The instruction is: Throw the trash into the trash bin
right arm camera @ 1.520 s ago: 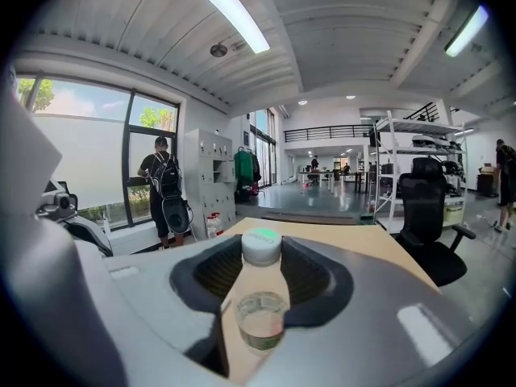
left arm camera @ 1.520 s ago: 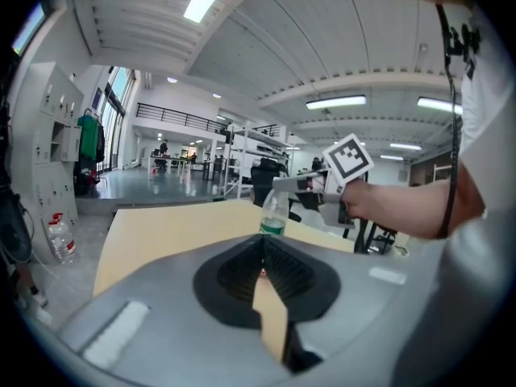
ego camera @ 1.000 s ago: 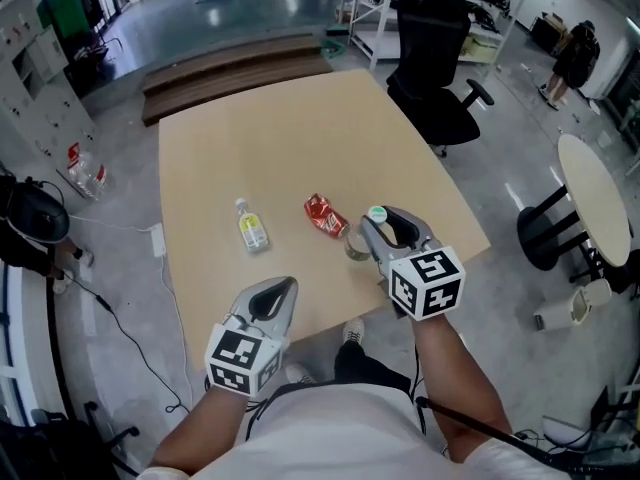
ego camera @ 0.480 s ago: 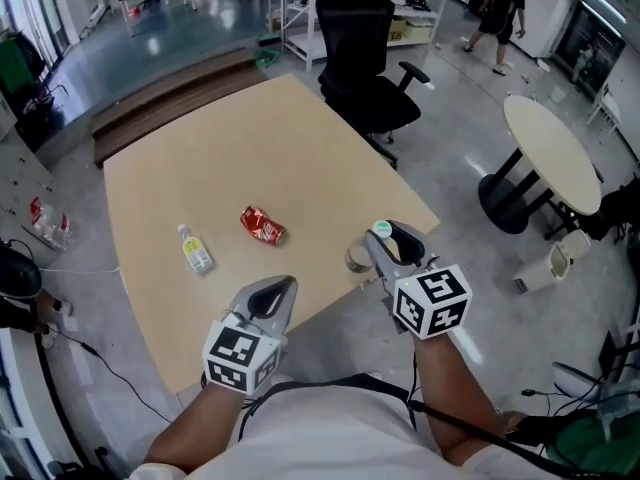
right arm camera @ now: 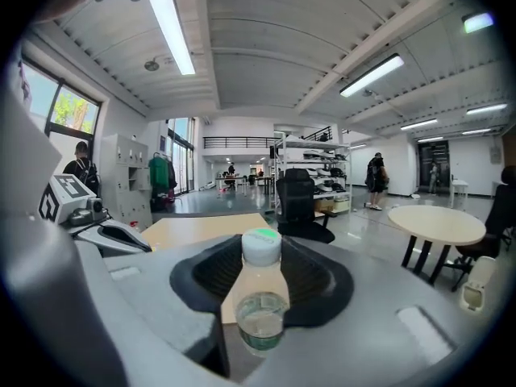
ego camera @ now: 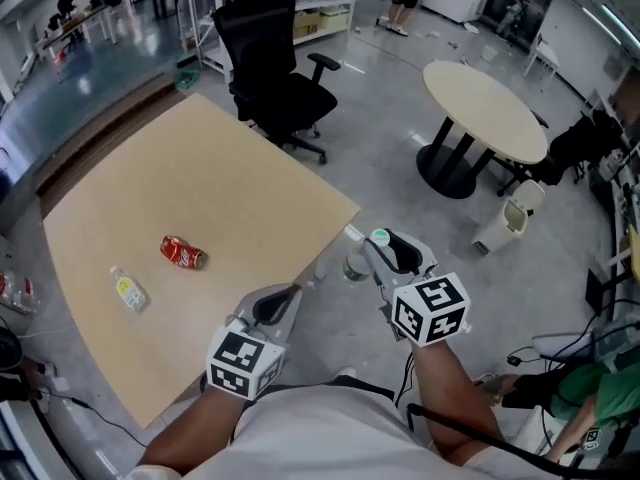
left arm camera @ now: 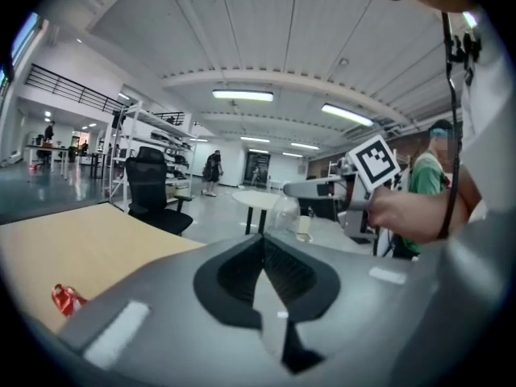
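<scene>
Just past the table [ego camera: 220, 168] edge, the right gripper [ego camera: 378, 248] clamps a bottle [ego camera: 357, 265]; the left gripper [ego camera: 287, 296], closed and empty, hangs at that edge.

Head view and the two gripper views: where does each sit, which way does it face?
Head view: on the person's head, looking steeply down at the wooden table and the floor; shows both forearms, the left gripper and the right gripper.
Left gripper view: on the left gripper, looking along its shut jaws toward the round table; shows the right hand.
Right gripper view: on the right gripper, looking along jaws clamped on the bottle, toward the black chair; the left gripper shows at the left edge.
Shared: all three show the bottle and the round table.
</scene>
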Action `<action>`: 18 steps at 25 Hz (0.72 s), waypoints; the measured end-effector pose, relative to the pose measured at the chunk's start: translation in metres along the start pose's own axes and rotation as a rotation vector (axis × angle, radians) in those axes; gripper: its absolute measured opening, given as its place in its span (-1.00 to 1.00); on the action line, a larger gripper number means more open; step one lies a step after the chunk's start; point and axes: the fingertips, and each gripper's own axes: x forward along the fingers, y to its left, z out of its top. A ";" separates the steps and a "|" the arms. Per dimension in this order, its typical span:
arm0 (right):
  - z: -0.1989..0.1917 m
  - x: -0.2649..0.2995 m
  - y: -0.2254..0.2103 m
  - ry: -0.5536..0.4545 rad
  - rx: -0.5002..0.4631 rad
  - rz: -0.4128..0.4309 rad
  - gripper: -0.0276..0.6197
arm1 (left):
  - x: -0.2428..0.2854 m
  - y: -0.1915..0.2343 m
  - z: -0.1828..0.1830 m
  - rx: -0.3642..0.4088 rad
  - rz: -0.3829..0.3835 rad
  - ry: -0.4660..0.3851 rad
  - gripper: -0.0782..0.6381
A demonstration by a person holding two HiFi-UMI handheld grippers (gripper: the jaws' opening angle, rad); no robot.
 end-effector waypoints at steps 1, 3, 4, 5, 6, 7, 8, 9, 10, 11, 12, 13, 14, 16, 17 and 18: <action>-0.002 -0.008 -0.010 -0.002 0.005 -0.021 -0.45 | 0.008 -0.005 0.003 0.010 -0.017 0.001 -0.76; -0.006 -0.022 -0.031 -0.009 0.014 -0.064 -0.45 | 0.026 -0.015 0.006 0.027 -0.052 0.007 -0.76; -0.009 -0.030 -0.041 -0.011 0.018 -0.085 -0.45 | 0.035 -0.020 0.006 0.034 -0.070 0.012 -0.76; -0.012 -0.038 -0.050 -0.010 0.023 -0.105 -0.45 | 0.045 -0.027 0.007 0.040 -0.090 0.017 -0.76; -0.015 -0.047 -0.060 -0.007 0.028 -0.127 -0.45 | 0.054 -0.035 0.007 0.044 -0.112 0.022 -0.76; -0.019 -0.058 -0.069 -0.004 0.033 -0.150 -0.45 | 0.064 -0.043 0.007 0.048 -0.136 0.026 -0.76; -0.023 -0.069 -0.079 0.000 0.038 -0.174 -0.45 | 0.074 -0.053 0.008 0.051 -0.159 0.030 -0.76; -0.026 -0.081 -0.090 0.001 0.044 -0.199 -0.45 | 0.083 -0.063 0.008 0.056 -0.182 0.032 -0.76; -0.029 -0.092 -0.101 0.001 0.050 -0.226 -0.45 | 0.093 -0.073 0.009 0.061 -0.206 0.033 -0.76; -0.032 -0.104 -0.112 0.000 0.056 -0.253 -0.45 | 0.104 -0.083 0.011 0.066 -0.230 0.033 -0.76; -0.034 -0.116 -0.124 -0.002 0.062 -0.281 -0.45 | 0.115 -0.094 0.013 0.072 -0.255 0.033 -0.76; -0.036 -0.128 -0.135 -0.004 0.069 -0.309 -0.45 | 0.125 -0.106 0.015 0.078 -0.281 0.034 -0.76; -0.039 -0.140 -0.144 -0.005 0.077 -0.337 -0.45 | 0.135 -0.117 0.016 0.085 -0.308 0.037 -0.76; -0.046 -0.165 -0.160 -0.008 0.094 -0.388 -0.45 | 0.151 -0.140 0.019 0.102 -0.358 0.041 -0.76; -0.049 -0.176 -0.167 -0.010 0.102 -0.409 -0.45 | 0.159 -0.151 0.020 0.111 -0.380 0.042 -0.76; -0.052 -0.186 -0.173 -0.013 0.110 -0.429 -0.45 | 0.165 -0.161 0.021 0.121 -0.401 0.043 -0.76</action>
